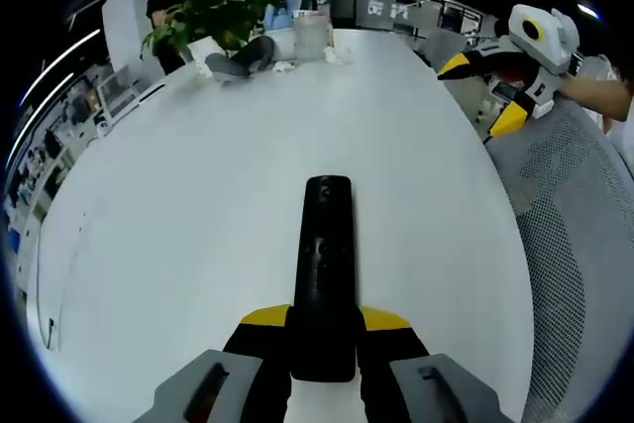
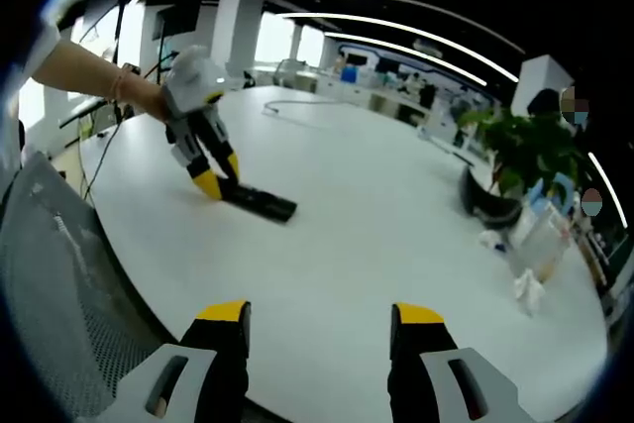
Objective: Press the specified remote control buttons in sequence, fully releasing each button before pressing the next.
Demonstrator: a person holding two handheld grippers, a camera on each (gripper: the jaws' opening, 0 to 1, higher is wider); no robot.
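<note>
A black remote control (image 1: 325,255) lies lengthwise on the white table (image 1: 178,215), its buttons facing up. My left gripper (image 1: 325,329) is shut on the remote's near end, yellow tips on either side. In the right gripper view, a hand holds that left gripper (image 2: 220,185) down on the remote (image 2: 265,204) at the left of the table (image 2: 376,235). My right gripper (image 2: 320,316) is open and holds nothing, hovering over the table's near edge. It also appears at the upper right of the left gripper view, where the right gripper (image 1: 477,96) hangs in the air, well away from the remote.
A grey mesh chair (image 1: 575,225) (image 2: 50,284) stands at the table's edge. At the far end are a potted plant (image 1: 213,12) (image 2: 520,151), a clear plastic container (image 1: 310,35) (image 2: 540,235) and crumpled tissues (image 2: 528,289). A thin cable (image 2: 297,106) lies far off.
</note>
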